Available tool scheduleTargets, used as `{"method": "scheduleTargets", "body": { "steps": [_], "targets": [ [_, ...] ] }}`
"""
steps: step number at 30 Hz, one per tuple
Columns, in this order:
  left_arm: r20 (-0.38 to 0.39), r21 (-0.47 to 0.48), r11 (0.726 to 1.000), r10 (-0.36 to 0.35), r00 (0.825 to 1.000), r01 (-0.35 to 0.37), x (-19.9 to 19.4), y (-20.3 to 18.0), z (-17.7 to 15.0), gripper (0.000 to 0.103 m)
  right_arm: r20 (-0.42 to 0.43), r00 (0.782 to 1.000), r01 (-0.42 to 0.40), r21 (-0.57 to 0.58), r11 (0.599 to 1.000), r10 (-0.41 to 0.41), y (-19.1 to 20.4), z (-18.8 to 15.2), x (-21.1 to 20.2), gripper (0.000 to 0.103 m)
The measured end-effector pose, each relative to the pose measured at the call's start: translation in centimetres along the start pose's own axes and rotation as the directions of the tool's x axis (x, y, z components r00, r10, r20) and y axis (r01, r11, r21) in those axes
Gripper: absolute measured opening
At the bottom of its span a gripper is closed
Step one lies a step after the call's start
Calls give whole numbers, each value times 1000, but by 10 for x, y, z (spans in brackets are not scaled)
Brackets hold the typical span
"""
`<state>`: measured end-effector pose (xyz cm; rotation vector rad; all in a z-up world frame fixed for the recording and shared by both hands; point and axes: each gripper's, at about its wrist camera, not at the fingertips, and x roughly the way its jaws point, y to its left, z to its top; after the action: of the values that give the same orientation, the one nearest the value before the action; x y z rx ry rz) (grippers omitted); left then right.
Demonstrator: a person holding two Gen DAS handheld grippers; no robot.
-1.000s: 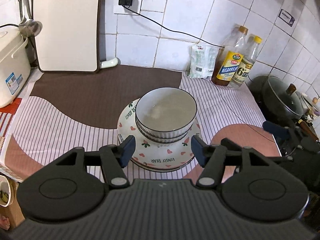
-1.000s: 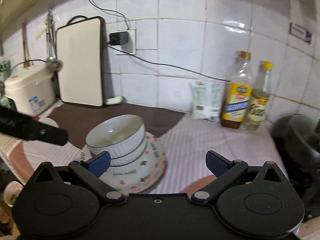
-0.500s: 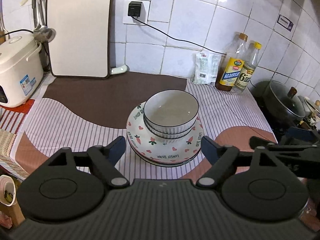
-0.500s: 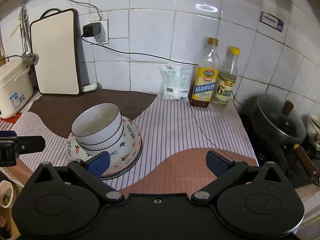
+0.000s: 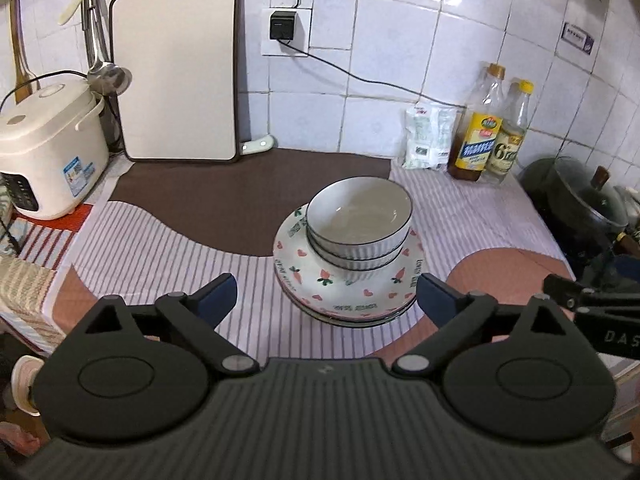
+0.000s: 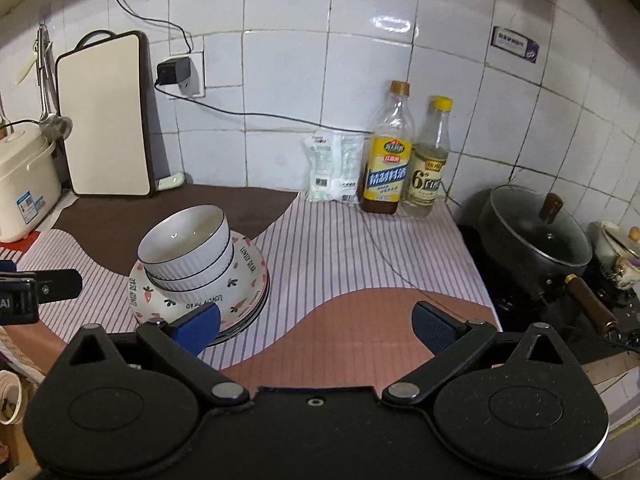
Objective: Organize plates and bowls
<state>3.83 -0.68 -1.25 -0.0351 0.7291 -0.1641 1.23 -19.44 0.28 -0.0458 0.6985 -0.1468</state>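
Observation:
Two white ribbed bowls [image 5: 360, 216] with dark rims sit nested on a stack of carrot-and-heart patterned plates [image 5: 304, 280] on the striped counter mat. My left gripper [image 5: 325, 294] hovers just in front of the stack. Its jaws are opening wide and hold nothing; the plates lie beyond the fingertips. In the right wrist view the bowls [image 6: 186, 240] and plates [image 6: 244, 280] lie to the left. My right gripper [image 6: 316, 326] is open and empty over the pink patch of mat, with its left fingertip overlapping the plates' near rim in the picture.
A rice cooker [image 5: 44, 148] and a white cutting board [image 5: 180, 68] stand at the back left. A salt bag [image 6: 332, 168] and two bottles [image 6: 388, 160] line the wall. A lidded pot [image 6: 532, 236] sits on the hob at the right. A cable [image 6: 304, 124] trails along the wall.
Both grippers drew back from the stack, which looks smaller now. The left jaws spread much wider. The right view swung rightward and up, bringing the pot into sight.

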Motion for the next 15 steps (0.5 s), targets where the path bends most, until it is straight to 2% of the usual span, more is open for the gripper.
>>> {"method": "scheduleTargets", "body": {
  "steps": [8,12,15],
  "targets": [
    [58,-8,1000,9,998,-9,-7,-2,-12,97,64,997,34,-1,999,-34,-2,-7,-9,103],
    [66,-37,999,9,998,-6,-16,0,-12,97,108,994,29,-32,999,-25,1,-12,-16,103],
    [83,-31,999,31,996,-28,-23,1,-13,97,128,991,35,-46,998,-29,4,-15,-19,103]
  ]
}}
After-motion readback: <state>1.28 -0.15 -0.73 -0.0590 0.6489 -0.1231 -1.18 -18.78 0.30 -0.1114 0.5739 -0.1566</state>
